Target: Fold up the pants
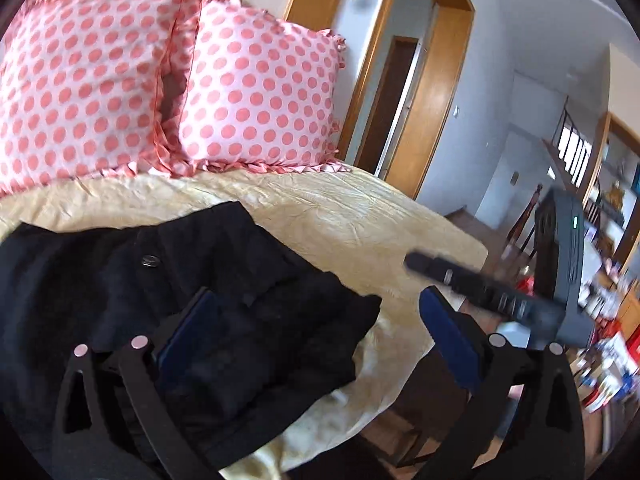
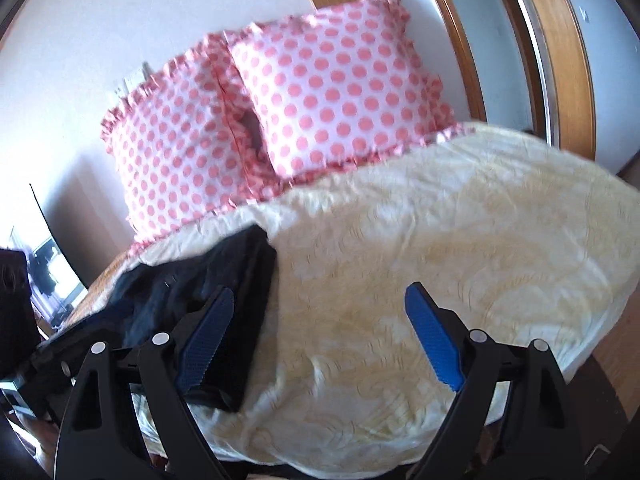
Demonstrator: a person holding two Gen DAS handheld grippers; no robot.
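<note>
Black pants (image 1: 168, 300) lie bunched and partly folded on the cream bedspread (image 1: 340, 216), a button showing near the top. My left gripper (image 1: 316, 320) is open, hovering above the pants' right edge, holding nothing. In the right wrist view the pants (image 2: 192, 292) lie at the bed's left side. My right gripper (image 2: 320, 332) is open and empty above the bedspread (image 2: 440, 220), its left finger over the pants' edge. The right gripper (image 1: 500, 292) shows blurred at the right of the left wrist view.
Two pink polka-dot pillows (image 1: 256, 84) (image 2: 336, 92) lean against the wall at the head of the bed. A wooden door frame (image 1: 432, 92) stands beyond the bed's right edge. A cluttered room (image 1: 608, 280) lies to the right.
</note>
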